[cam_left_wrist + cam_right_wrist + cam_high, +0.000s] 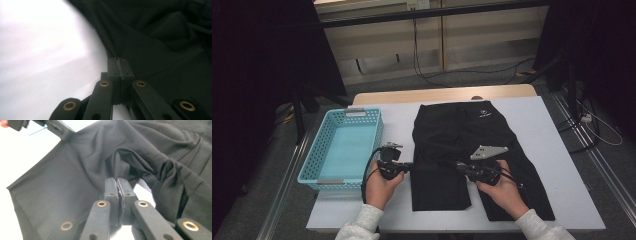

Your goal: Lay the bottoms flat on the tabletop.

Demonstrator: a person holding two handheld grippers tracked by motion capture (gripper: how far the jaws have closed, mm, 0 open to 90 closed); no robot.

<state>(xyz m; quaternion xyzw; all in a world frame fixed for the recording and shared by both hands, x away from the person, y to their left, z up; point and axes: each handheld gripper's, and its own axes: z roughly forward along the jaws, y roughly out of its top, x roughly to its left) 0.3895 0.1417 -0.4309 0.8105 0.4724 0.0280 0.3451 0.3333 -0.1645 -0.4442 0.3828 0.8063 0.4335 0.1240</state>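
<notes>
Table — white-topped, grey floor and cables beyond.

I saw the white table evenly lit from overhead, while the room around it stayed dark. In the left gripper view the tabletop glared and smeared with blur. The black shorts kept little detail, their folds soft and shadowy.

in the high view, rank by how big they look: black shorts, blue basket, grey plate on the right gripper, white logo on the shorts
1. black shorts
2. blue basket
3. grey plate, which sits nearer the camera, so it may look bigger than it is
4. white logo
</notes>
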